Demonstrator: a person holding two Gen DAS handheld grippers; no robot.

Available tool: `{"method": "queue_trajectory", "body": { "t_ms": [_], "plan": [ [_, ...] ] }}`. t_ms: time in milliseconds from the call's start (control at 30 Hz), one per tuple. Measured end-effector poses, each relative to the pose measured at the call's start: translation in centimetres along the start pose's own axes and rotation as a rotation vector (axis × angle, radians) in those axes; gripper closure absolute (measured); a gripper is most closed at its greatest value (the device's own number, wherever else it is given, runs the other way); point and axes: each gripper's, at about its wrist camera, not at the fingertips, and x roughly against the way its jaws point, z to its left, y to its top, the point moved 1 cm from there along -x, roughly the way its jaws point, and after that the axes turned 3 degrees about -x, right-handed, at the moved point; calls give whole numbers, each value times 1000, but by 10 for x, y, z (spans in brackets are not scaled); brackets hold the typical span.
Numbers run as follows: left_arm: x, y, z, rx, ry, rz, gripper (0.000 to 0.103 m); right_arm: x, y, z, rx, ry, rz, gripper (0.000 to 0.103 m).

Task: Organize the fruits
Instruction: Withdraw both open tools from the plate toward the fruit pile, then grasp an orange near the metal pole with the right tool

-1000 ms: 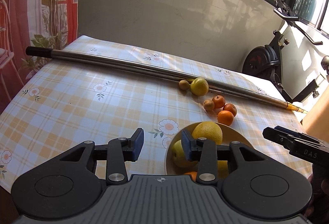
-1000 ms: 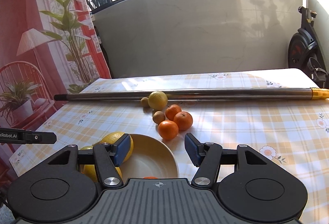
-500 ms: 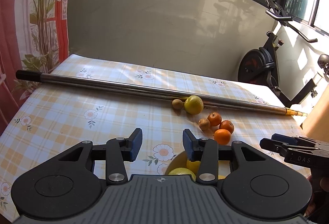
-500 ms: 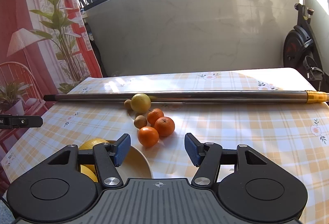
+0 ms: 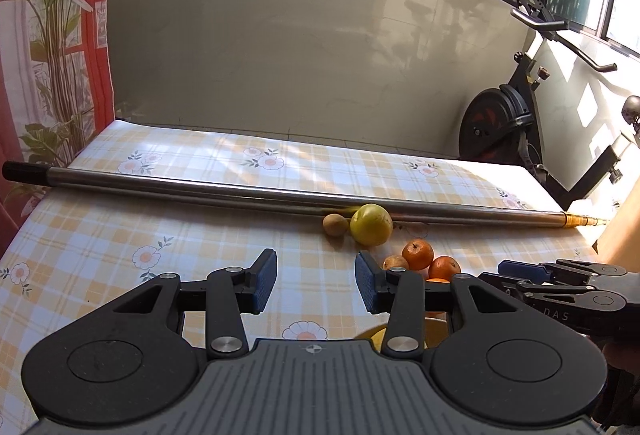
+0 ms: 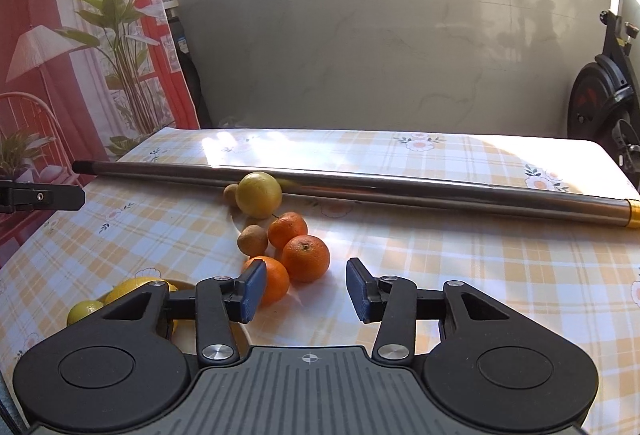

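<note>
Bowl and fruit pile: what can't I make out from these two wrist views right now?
- Bowl: left wrist view, nearly all hidden behind the left gripper; contents unclear.
- Nearest orange: right wrist view, partly covered by a finger of the right gripper.
- Yellow fruits: right wrist view, cut off by the gripper body.
- Pole: gold end runs off the right edge.

Bowl (image 6: 188,285) mostly hidden behind right tool (image 6: 306,289); pole (image 6: 360,187) end cut off.
</note>
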Motion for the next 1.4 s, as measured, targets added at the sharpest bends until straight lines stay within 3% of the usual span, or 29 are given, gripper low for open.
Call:
{"method": "queue_trajectory", "body": {
  "t_ms": [267, 633, 900, 1133, 1400],
  "plan": [
    [-23, 8, 1, -8, 5, 25, 58, -50, 8, -9, -59, 14, 51, 68],
    [-42, 6, 0, 18, -22, 70, 58, -70, 8, -6, -87, 70, 75, 68],
    [-46, -1, -3, 25, -34, 97, 58, -67, 6, -11, -113, 81, 65, 70],
    [-46, 0, -7, 23, -53, 103, 58, -40, -3, -13, -101, 46, -23, 71],
    [-49, 5, -12, 29, -65, 103, 58, -22, -8, -23, -127, 26, -52, 71]
  ]
}}
